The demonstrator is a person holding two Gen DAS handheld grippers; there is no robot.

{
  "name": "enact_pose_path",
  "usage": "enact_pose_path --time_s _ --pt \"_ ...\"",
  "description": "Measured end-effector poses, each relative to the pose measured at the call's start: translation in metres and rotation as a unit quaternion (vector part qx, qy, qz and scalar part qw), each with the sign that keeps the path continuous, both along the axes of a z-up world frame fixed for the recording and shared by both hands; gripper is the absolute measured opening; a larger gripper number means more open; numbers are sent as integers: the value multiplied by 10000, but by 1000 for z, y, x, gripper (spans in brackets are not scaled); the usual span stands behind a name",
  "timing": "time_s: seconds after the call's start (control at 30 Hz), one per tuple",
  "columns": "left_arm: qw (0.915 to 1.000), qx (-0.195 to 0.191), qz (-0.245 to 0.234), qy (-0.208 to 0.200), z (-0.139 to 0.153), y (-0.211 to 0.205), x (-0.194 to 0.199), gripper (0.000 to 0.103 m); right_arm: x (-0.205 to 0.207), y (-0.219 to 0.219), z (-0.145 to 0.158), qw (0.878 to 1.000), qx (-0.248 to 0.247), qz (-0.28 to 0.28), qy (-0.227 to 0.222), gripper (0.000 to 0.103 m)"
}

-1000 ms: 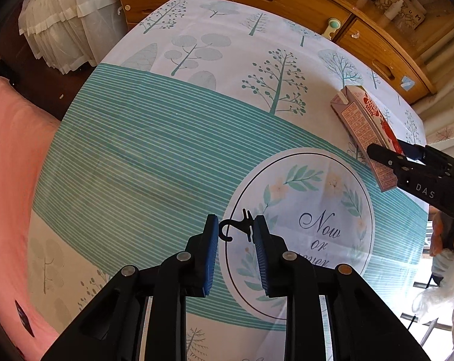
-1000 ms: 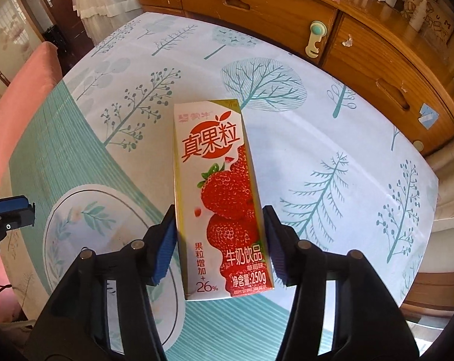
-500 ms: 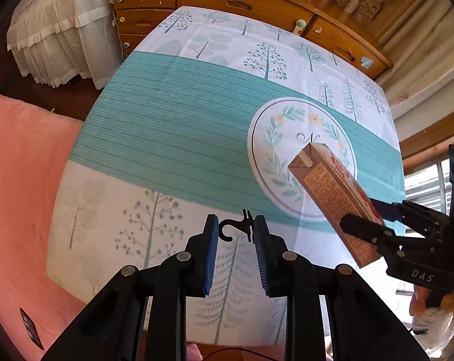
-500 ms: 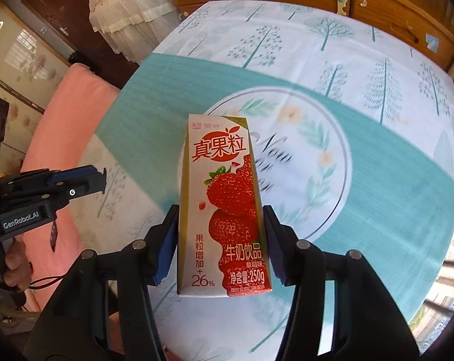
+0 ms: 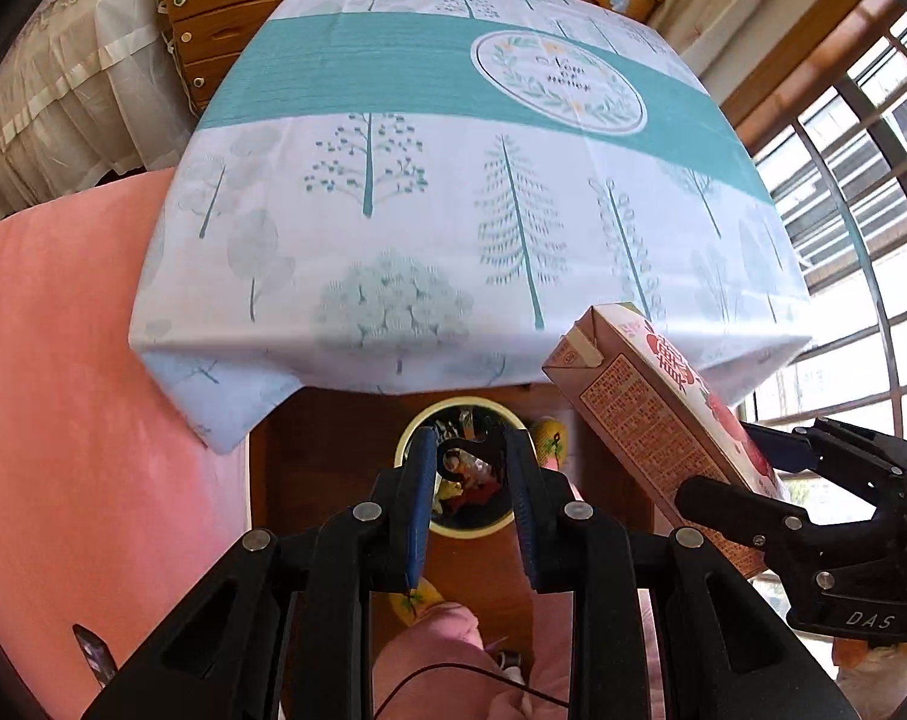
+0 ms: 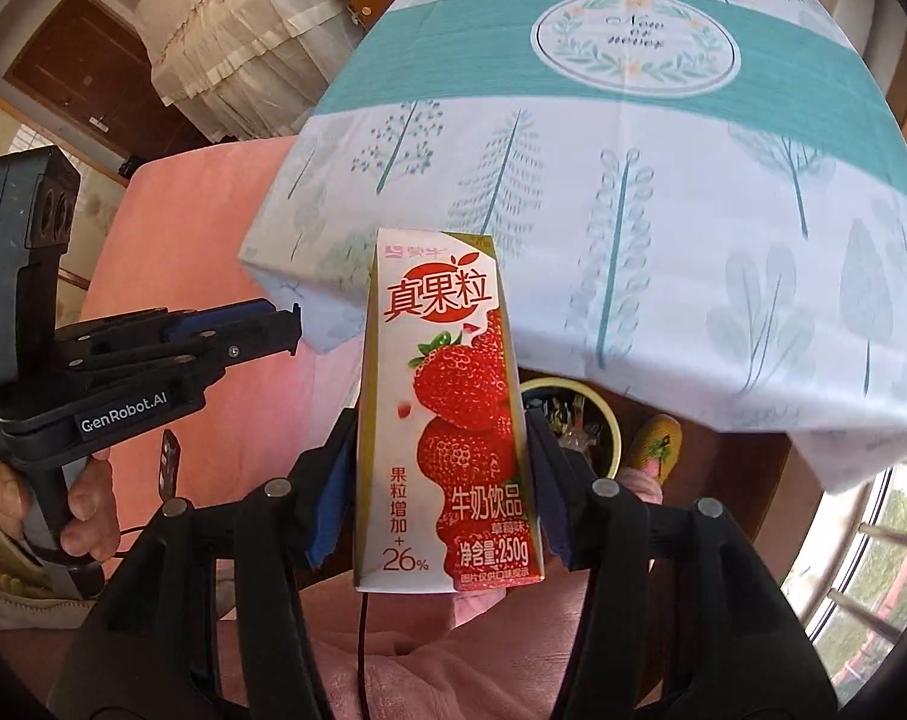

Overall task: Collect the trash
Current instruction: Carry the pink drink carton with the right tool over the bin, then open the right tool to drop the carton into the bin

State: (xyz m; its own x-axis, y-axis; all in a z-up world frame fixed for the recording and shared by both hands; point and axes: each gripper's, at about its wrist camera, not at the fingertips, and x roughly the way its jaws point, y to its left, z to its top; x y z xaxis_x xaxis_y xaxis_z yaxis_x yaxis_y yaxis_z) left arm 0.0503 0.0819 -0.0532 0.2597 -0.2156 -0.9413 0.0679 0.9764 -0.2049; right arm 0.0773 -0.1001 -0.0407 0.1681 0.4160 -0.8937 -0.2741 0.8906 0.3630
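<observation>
My right gripper point(image 6: 440, 444) is shut on a strawberry milk carton point(image 6: 447, 414), held upright in the air off the table's near edge; the carton also shows in the left wrist view point(image 5: 663, 420). A yellow-rimmed trash bin point(image 5: 462, 474) with several wrappers inside stands on the floor below, partly hidden behind the carton in the right wrist view point(image 6: 579, 420). My left gripper point(image 5: 468, 450) hovers over the bin, shut on a small black plastic hook point(image 5: 462, 456).
The table with the tree-print cloth point(image 5: 453, 180) lies ahead, its near edge overhanging the bin. A pink sofa point(image 5: 63, 390) is at left, a wooden dresser point(image 5: 243, 18) behind, windows point(image 5: 861, 180) at right. My pink-clothed lap point(image 6: 453, 660) is below.
Both grippers have pulled back from over the table to beyond its near edge, above the trash bin. The carton and the hook stay gripped.
</observation>
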Motion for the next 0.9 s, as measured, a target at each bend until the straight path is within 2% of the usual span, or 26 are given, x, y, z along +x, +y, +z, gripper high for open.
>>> enact_pose_path --time_s 0.17,0.27,0.53,0.73,0.9 --pt "9993 -29 -323 211 -30 -17 -37 24 -64 8 -21 9992 -63 -233 303 50" --pt "9984 -17 -446 356 -61 -30 -46 24 -86 10 -49 9980 -164 -327 523 50" --pt "9971 -103 -471 581 -182 -53 -37 24 -88 -5 -185 9873 -496 -1020 1116 50" --pt "9976 -58 -387 570 -272 -57 -10 24 -71 -11 -285 9814 -585 -1402 1176 51" --pt "9979 102 -378 517 -335 -62 9 24 -54 -19 -351 9771 -532 -1680 1195 51"
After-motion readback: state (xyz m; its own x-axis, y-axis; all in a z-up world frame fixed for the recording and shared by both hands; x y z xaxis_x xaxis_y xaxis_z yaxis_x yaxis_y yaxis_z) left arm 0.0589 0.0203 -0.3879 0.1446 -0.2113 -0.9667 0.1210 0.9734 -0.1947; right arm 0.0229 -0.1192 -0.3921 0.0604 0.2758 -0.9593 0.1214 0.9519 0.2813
